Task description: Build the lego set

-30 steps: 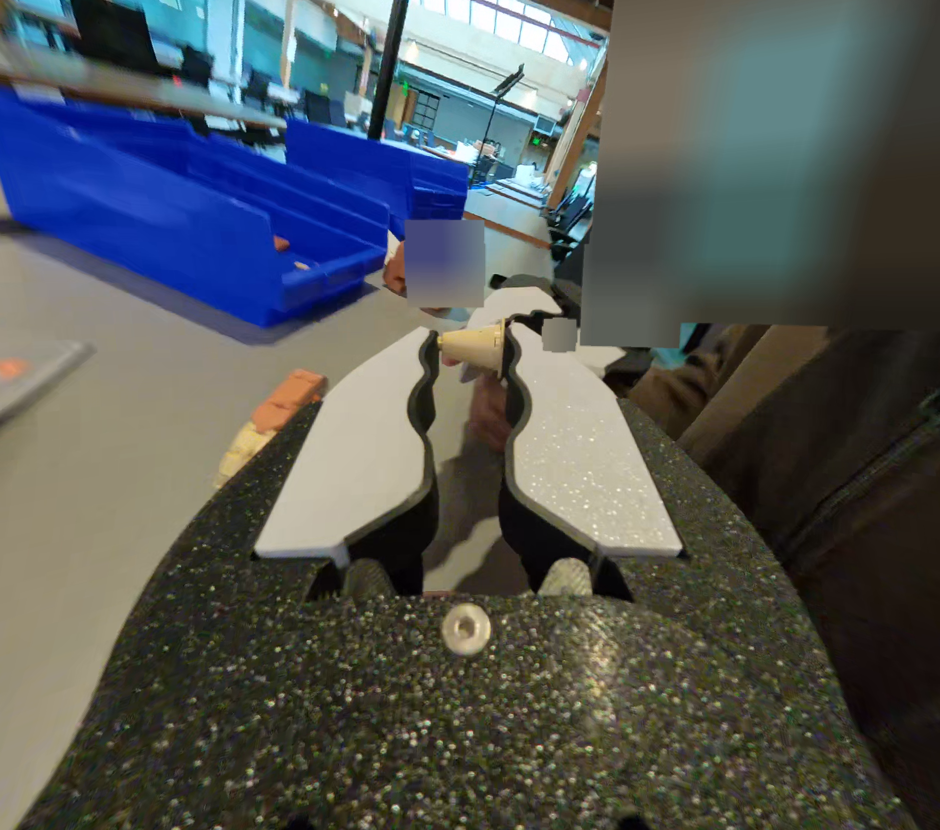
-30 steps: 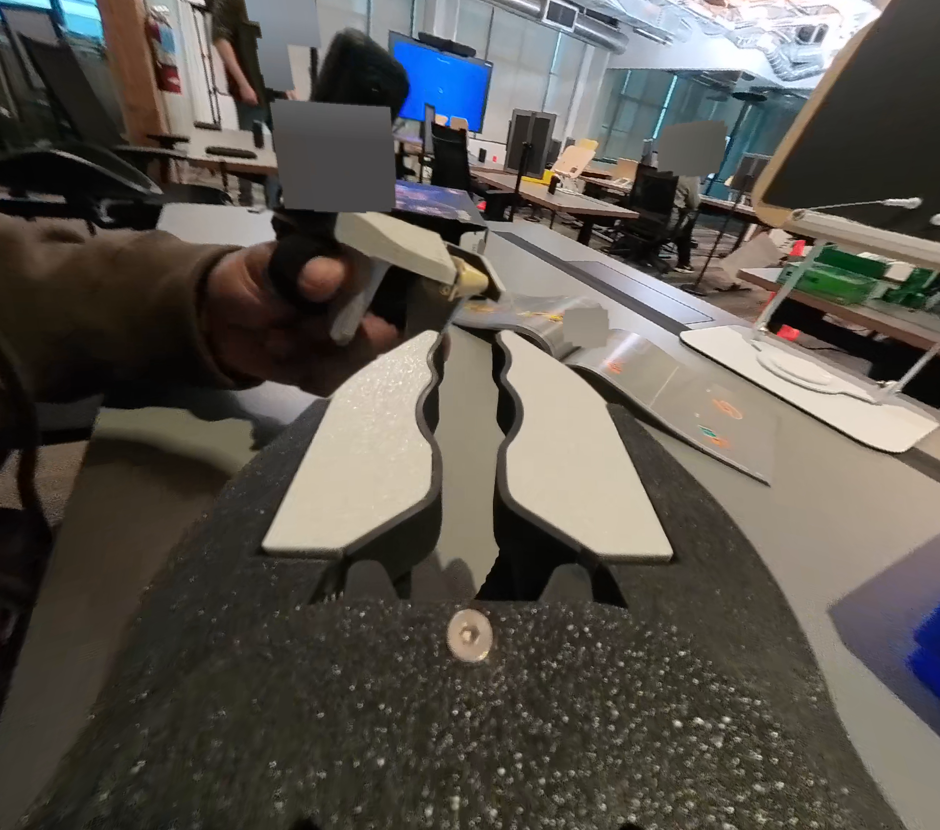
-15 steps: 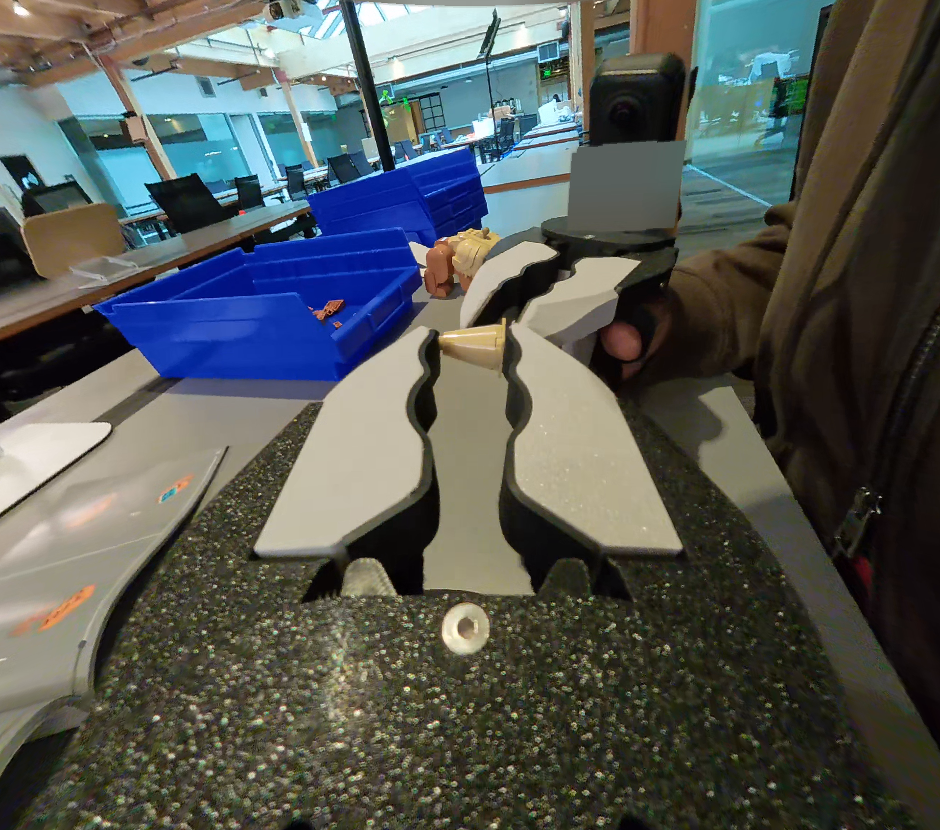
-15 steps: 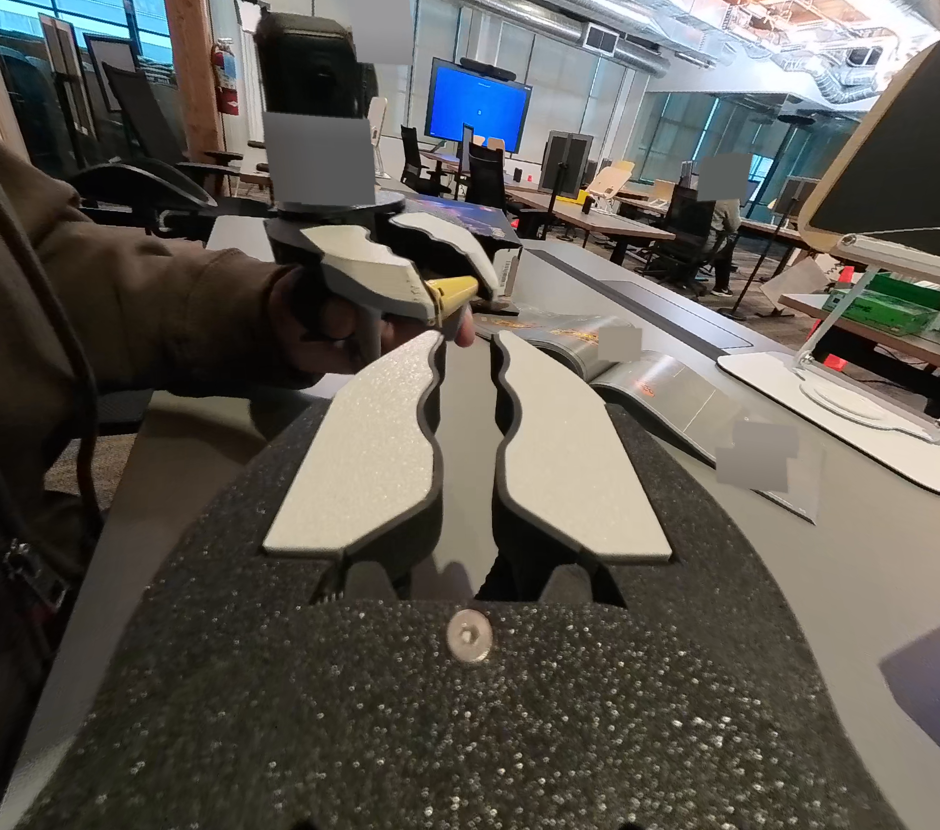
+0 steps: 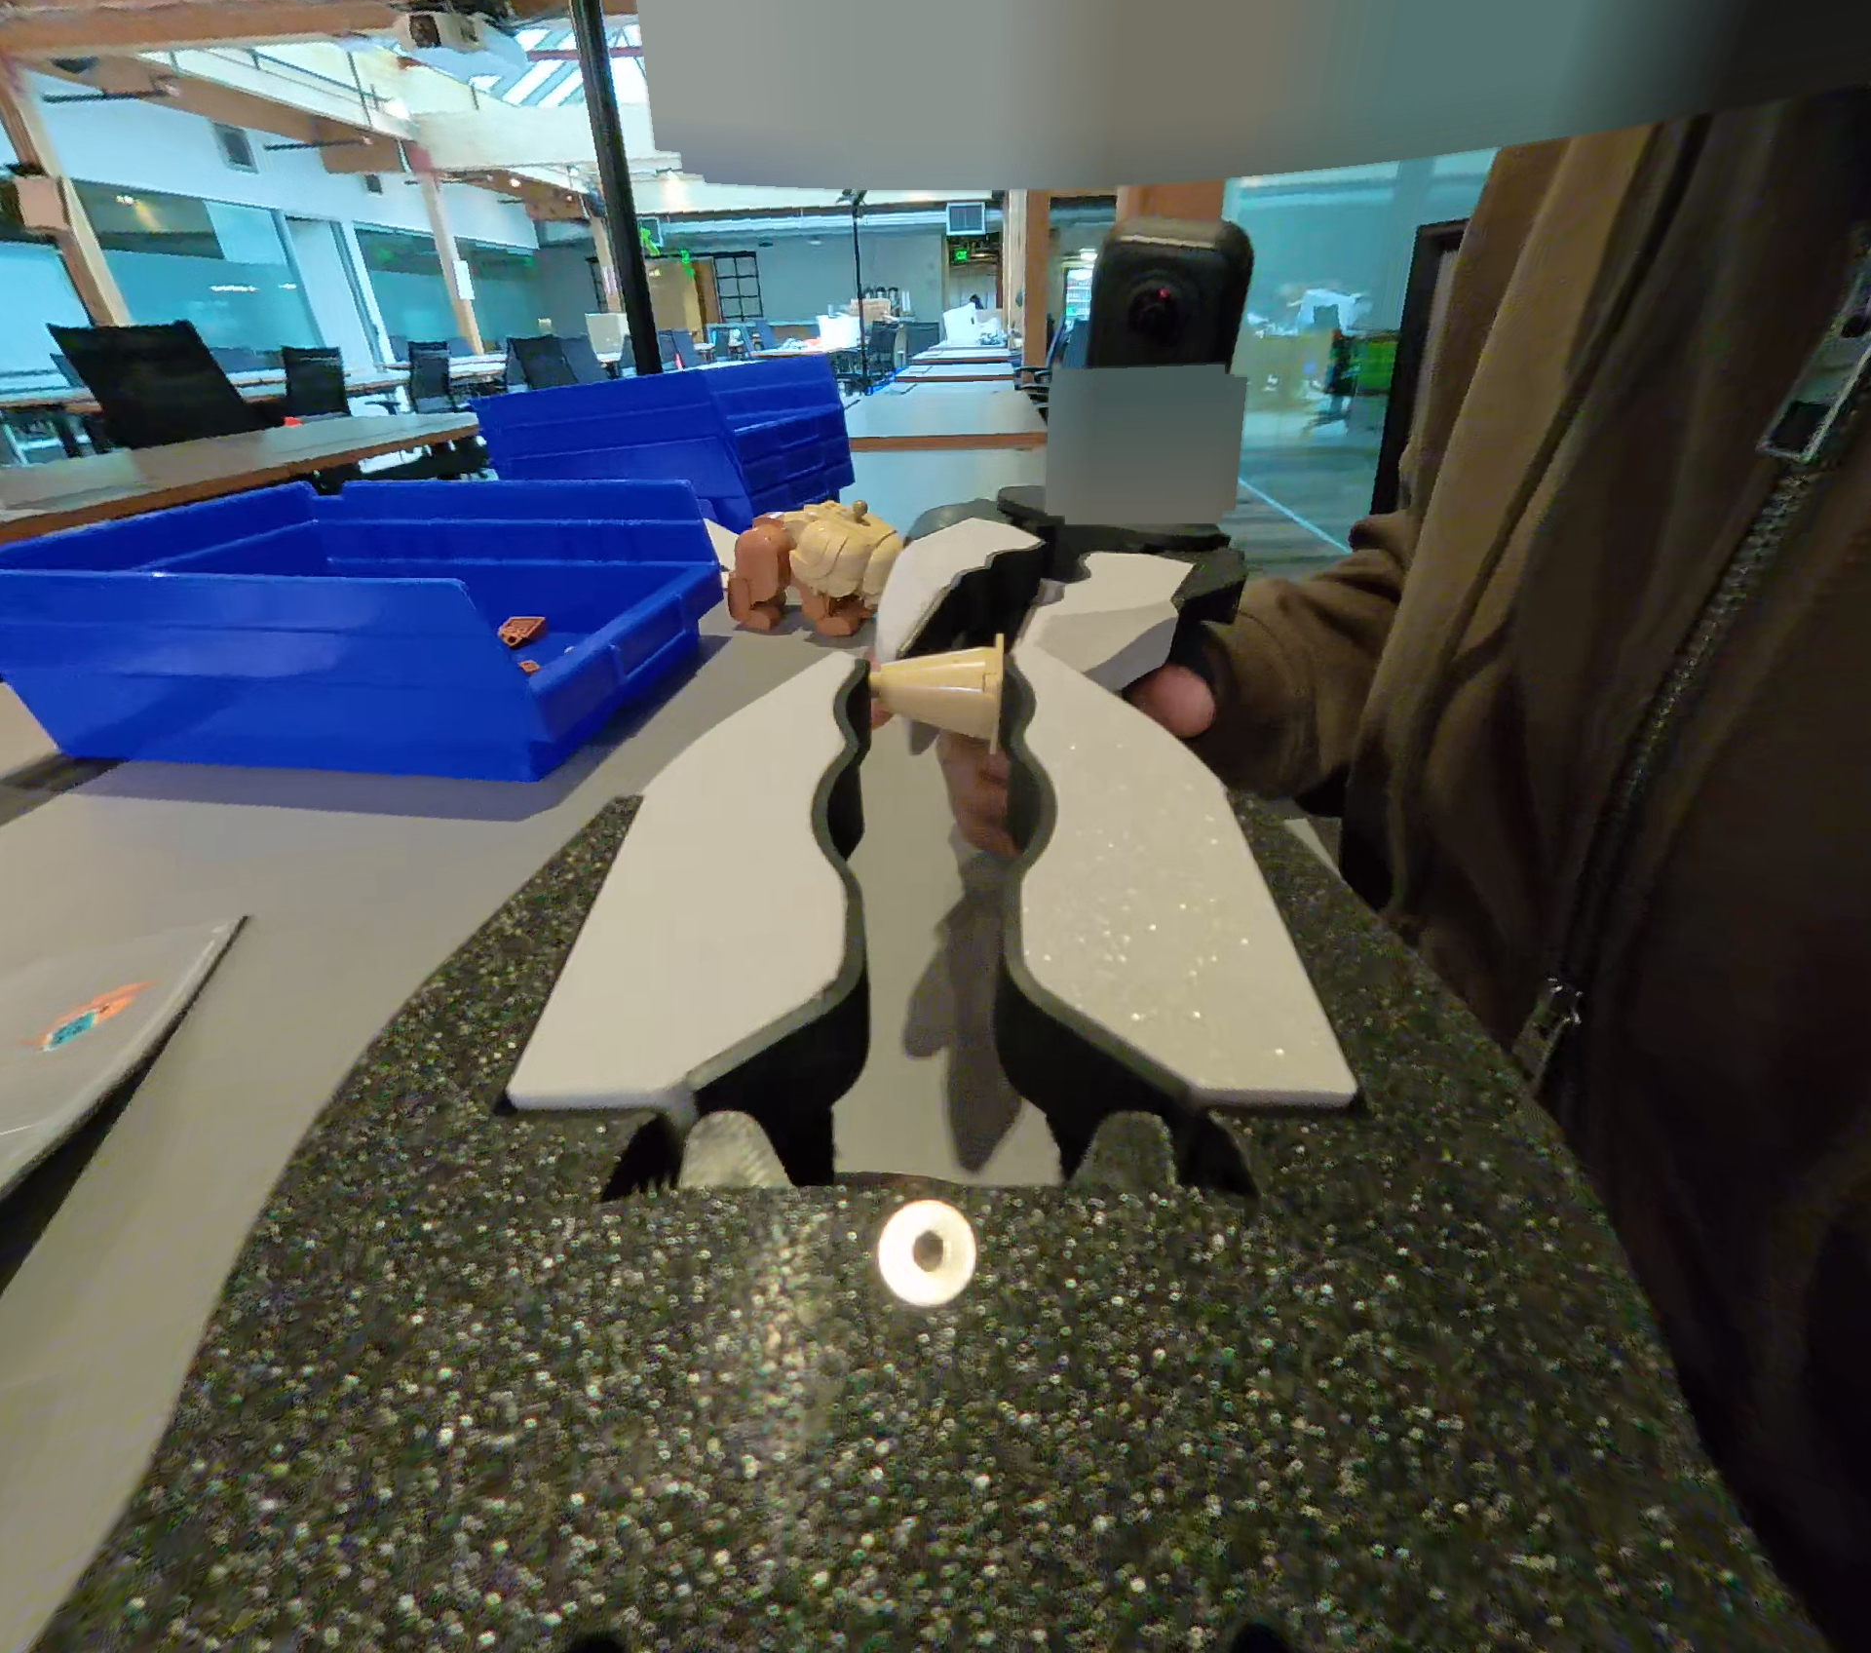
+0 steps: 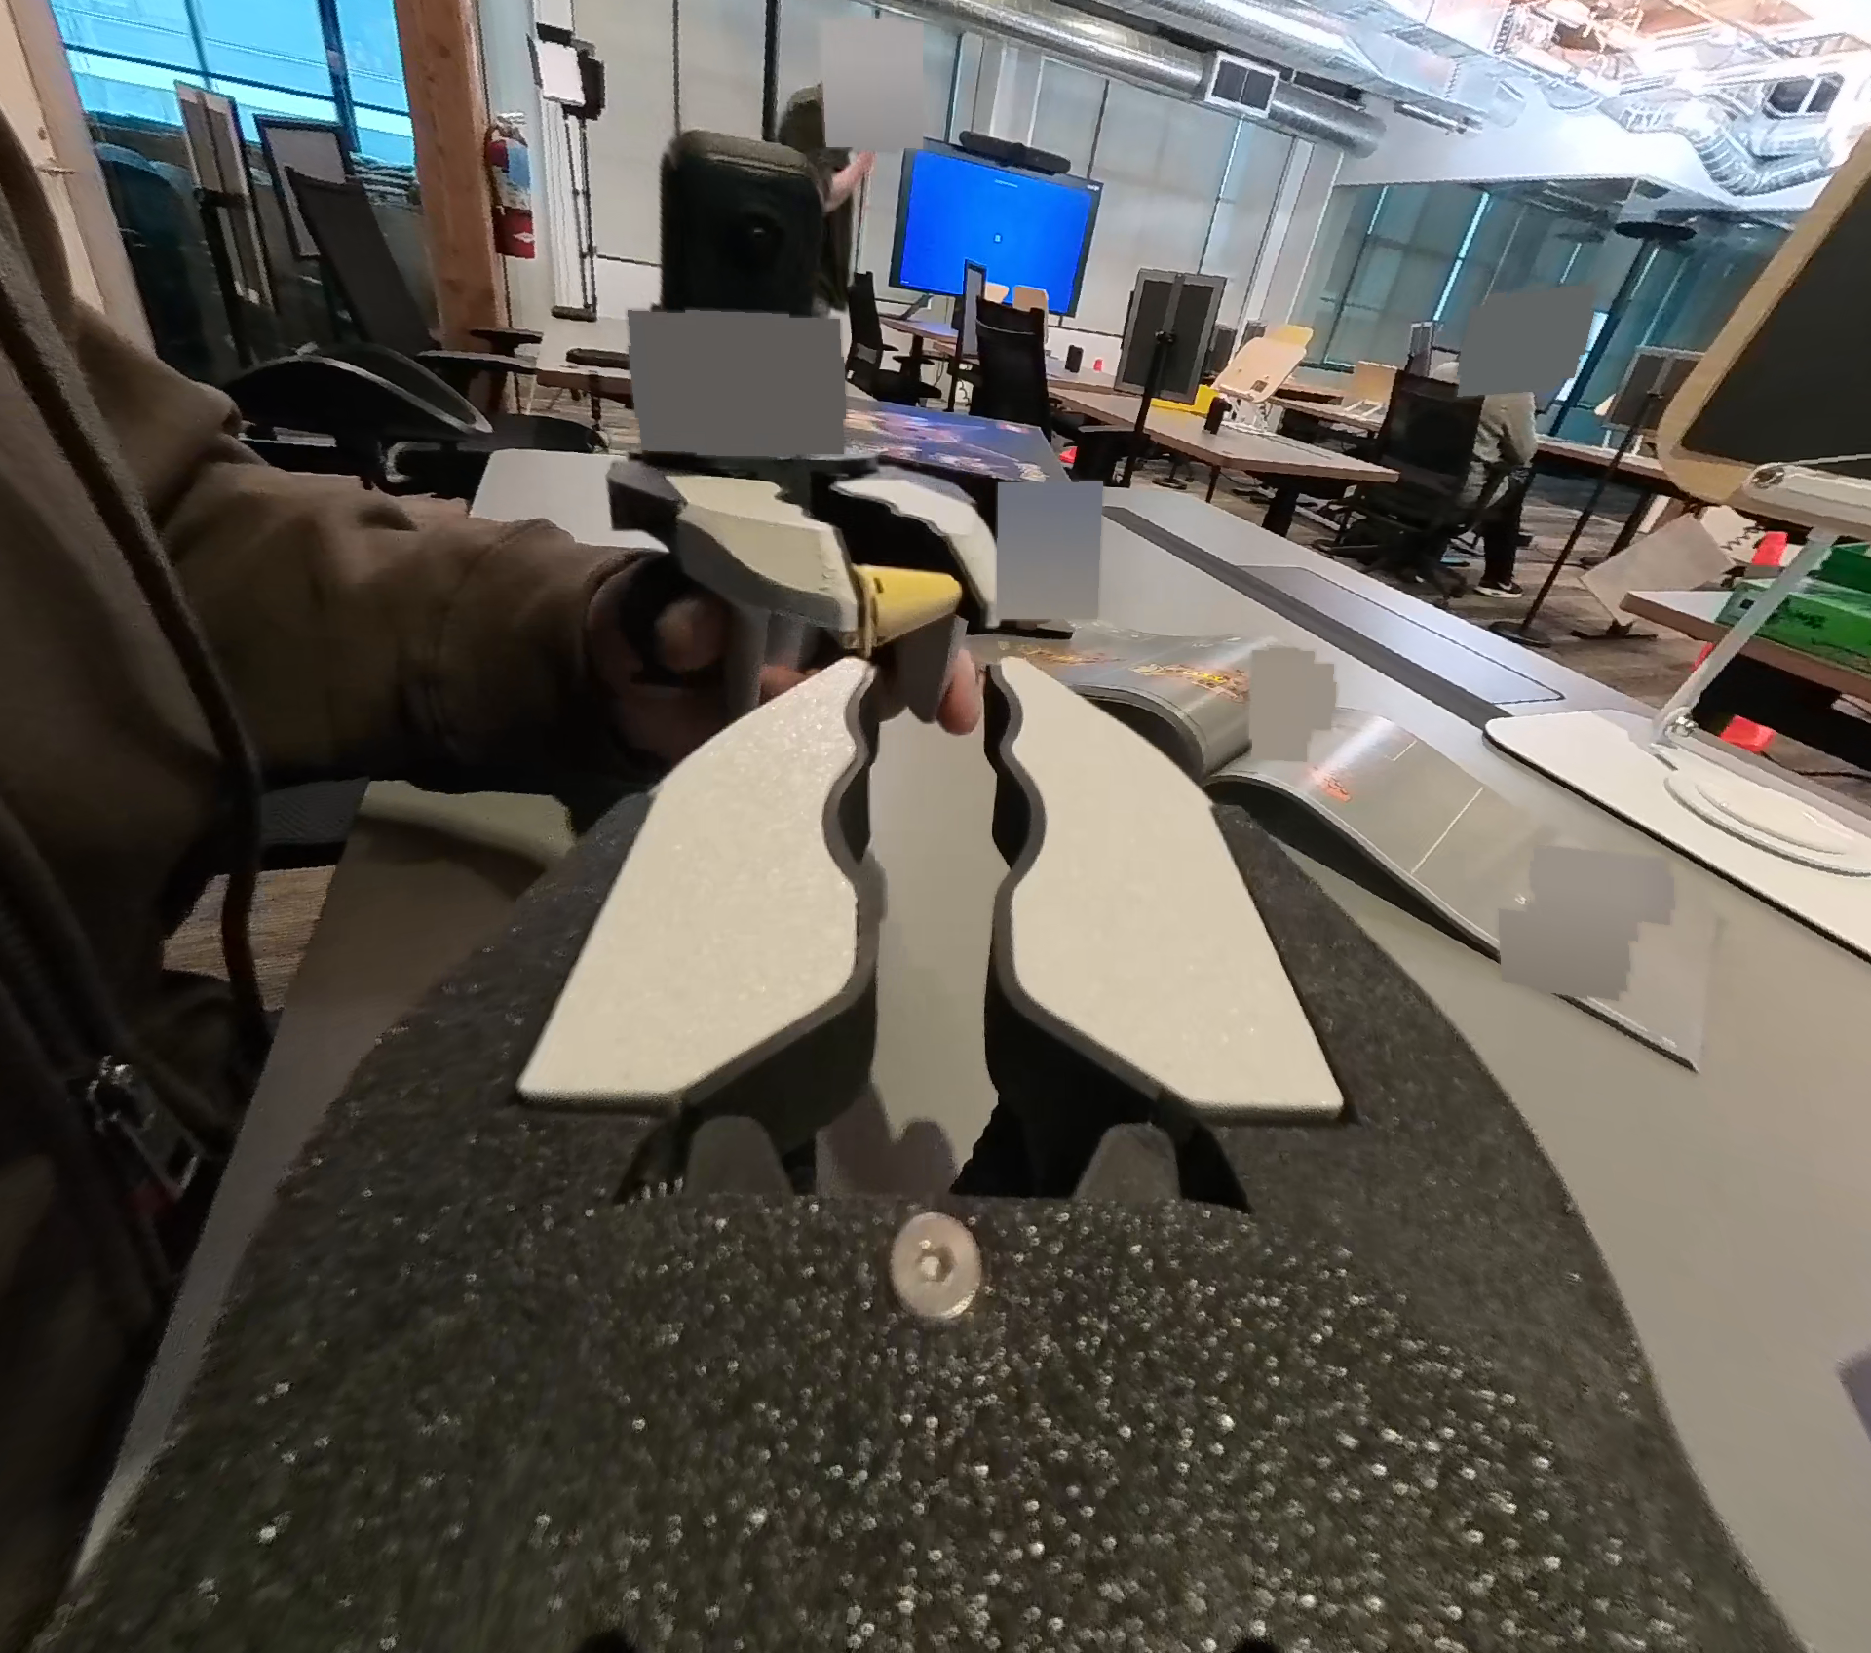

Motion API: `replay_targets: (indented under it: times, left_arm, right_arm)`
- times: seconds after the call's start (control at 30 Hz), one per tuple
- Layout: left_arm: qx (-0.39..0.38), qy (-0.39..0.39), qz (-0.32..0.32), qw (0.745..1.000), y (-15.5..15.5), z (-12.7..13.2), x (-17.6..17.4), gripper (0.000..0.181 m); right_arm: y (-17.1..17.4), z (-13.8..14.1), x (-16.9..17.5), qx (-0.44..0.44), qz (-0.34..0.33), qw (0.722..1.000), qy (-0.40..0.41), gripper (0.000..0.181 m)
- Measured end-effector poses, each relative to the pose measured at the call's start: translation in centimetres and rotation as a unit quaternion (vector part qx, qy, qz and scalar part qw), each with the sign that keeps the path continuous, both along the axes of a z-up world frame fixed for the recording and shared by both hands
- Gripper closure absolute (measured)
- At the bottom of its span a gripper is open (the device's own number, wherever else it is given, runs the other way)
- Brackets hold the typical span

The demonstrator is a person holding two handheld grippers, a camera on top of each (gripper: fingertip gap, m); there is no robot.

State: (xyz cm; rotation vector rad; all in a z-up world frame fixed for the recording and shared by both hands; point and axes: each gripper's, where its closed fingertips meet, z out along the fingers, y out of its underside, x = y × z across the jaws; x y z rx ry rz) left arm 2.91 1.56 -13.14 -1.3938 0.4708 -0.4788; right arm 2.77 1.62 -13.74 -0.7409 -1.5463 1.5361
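Observation:
My left gripper [image 5: 937, 673] is shut on a small tan cone piece [image 5: 942, 698], held sideways between its fingertips above the grey table [image 5: 304, 875]. My right gripper [image 5: 1012, 602] faces it just behind the cone, its jaws apart. In the right wrist view my right gripper [image 6: 931, 678] is open and empty, with the left gripper [image 6: 911, 582] and its cone [image 6: 906, 600] just above and beyond its tips. A part-built tan and brown lego figure [image 5: 820, 566] stands on the table behind the grippers.
A blue bin [image 5: 354, 622] with a few brown pieces stands at the left, with more blue bins [image 5: 709, 420] behind. An open instruction booklet [image 6: 1316, 754] lies on the table, and a white stand base [image 6: 1721, 794] is at the right. The person's brown sleeve [image 5: 1316, 673] is close by.
Both grippers have swung round and levelled to face each other. The left gripper has kept hold of the cone, which now sits just beyond the right gripper's tips.

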Motion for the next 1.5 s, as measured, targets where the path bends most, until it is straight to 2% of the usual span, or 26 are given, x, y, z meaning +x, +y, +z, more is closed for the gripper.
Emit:
replay_targets:
  times: [0.27,0.43,0.6,0.83,1.07,1.27,1.5]
  left_arm:
    - [0.022,0.101,0.02,0.994,-0.1,-0.9,0.5,0.156]
    - [0.035,0.072,0.015,0.997,-0.4,-0.2,0.2,0.157]
    - [0.038,0.067,0.011,0.997,-0.5,-0.2,0.3,0.157]
    - [0.031,0.134,0.015,0.99,-0.4,-1.3,0.7,0.157]
    - [0.033,0.171,0.017,0.985,-0.4,-1.7,0.8,0.157]
    - [0.031,0.211,0.008,0.977,-0.6,-2.2,1.3,0.157]
    - [0.033,0.219,0.0,0.975,-0.7,-2.2,1.3,0.157]
  right_arm:
    - [-0.3,0.4,0.5,-0.079,0.07,0.994,-0.042,0.156]
    - [-0.5,-0.2,0.4,-0.12,0.103,0.983,-0.09,0.156]
    - [-1.4,-0.5,0.6,-0.189,0.166,0.956,-0.15,0.153]
    - [-1.8,-0.3,0.8,-0.266,0.231,0.912,-0.209,0.154]
    - [-2.1,-1.2,-0.1,-0.288,0.232,0.893,-0.257,0.157]
    - [-2.7,-1.0,0.3,-0.319,0.275,0.863,-0.279,0.157]
    - [-2.8,-1.2,-0.1,-0.347,0.275,0.844,-0.304,0.168]
